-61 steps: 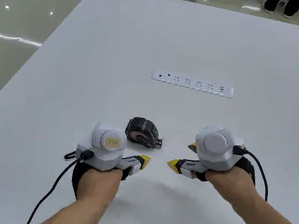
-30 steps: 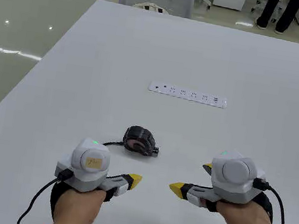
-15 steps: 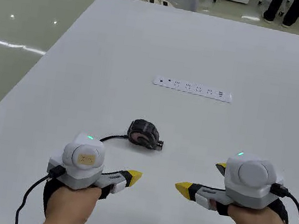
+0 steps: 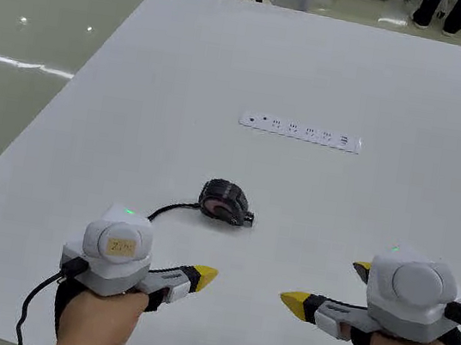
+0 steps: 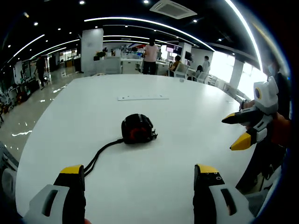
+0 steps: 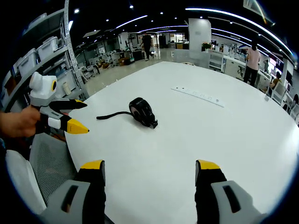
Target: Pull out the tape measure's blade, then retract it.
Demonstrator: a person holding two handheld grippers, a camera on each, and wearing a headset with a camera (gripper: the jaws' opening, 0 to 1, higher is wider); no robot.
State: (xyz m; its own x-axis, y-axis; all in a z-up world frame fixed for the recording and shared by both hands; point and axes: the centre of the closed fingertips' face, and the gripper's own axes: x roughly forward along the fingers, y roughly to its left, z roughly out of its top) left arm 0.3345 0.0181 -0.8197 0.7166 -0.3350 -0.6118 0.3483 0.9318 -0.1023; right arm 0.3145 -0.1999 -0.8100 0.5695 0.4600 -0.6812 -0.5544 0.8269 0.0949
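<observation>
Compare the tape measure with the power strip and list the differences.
The tape measure is black, rounded and bulky; the power strip is white, long and flat. The tape measure trails a dark strap; the power strip bears a row of sockets. The tape measure lies nearer the person than the power strip. Both rest on the white table.
</observation>
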